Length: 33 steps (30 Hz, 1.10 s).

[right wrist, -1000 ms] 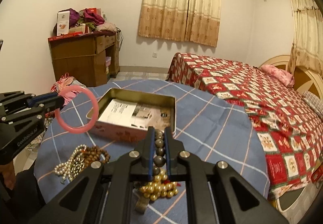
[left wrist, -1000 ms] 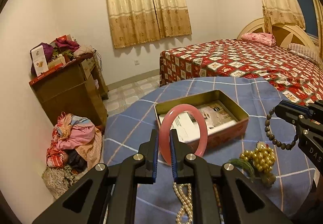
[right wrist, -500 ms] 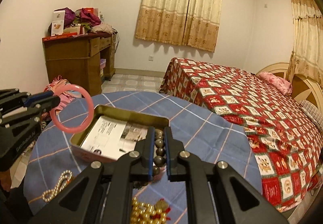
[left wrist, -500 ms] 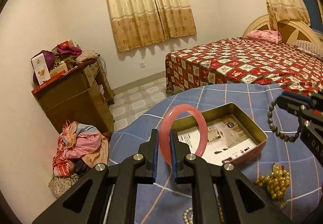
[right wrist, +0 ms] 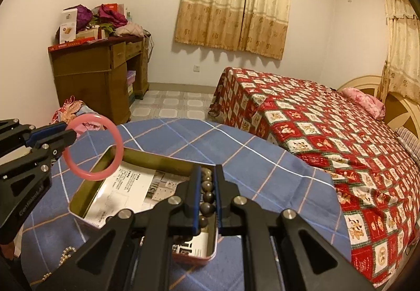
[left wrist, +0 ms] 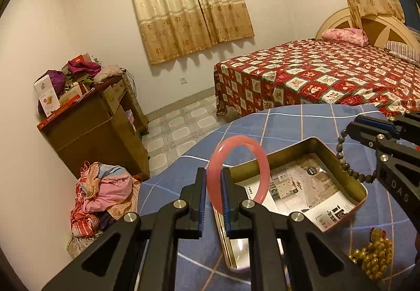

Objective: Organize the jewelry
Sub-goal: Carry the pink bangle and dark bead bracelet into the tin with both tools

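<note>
My left gripper (left wrist: pixel 212 180) is shut on a pink bangle (left wrist: pixel 258 157), held upright over the near left corner of an open metal tin (left wrist: pixel 359 186) lined with printed paper. The dark bead bracelet (left wrist: pixel 341 157) hangs from my right gripper (right wrist: pixel 207 186), which is shut on its beads (right wrist: pixel 208 196) above the tin's (right wrist: pixel 92 172) right end. From the right wrist view the left gripper (right wrist: pixel 71 134) holds the bangle (right wrist: pixel 90 174) over the tin's left rim. A gold bead cluster (left wrist: pixel 372 259) and a pearl strand (right wrist: pixel 65 256) lie on the blue checked tablecloth (left wrist: pixel 288 123).
The tin sits on a round table with a blue cloth (right wrist: pixel 236 149). Beyond it stand a bed with a red patterned cover (right wrist: pixel 328 128), a wooden desk piled with things (left wrist: pixel 89 120), and a heap of clothes (left wrist: pixel 99 196) on the tiled floor.
Both grippers have moved forward over the table, each keeping its grip. The tin now lies closer and lower in both views, and the loose jewelry has slid toward the bottom edges.
</note>
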Motion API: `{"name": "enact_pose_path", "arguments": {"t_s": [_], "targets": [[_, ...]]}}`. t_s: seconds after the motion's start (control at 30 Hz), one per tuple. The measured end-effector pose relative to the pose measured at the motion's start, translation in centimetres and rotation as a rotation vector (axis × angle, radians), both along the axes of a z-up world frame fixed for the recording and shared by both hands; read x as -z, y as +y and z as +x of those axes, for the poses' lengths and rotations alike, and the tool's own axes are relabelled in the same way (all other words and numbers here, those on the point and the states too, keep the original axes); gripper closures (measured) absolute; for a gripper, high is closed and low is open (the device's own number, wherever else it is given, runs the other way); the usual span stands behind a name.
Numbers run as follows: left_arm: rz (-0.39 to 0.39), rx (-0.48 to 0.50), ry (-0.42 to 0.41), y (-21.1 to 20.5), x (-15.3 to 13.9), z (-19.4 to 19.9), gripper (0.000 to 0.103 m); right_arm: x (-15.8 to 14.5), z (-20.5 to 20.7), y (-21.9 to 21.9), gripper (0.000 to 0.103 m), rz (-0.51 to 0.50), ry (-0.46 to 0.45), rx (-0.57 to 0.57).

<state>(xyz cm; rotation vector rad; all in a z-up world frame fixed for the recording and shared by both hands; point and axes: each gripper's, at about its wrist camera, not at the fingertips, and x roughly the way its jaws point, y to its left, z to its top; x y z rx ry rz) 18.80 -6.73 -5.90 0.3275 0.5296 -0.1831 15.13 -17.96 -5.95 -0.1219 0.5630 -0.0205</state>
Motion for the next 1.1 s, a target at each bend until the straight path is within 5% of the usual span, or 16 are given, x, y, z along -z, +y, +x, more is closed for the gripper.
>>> {"name": "enact_pose_path", "arguments": {"t_s": [1.1], "targets": [[0.1, -0.031, 0.106, -0.7, 6.3, 4.8, 0.093, 4.4, 4.2, 1.0, 0.092, -0.008, 0.117, 0.004]]}}
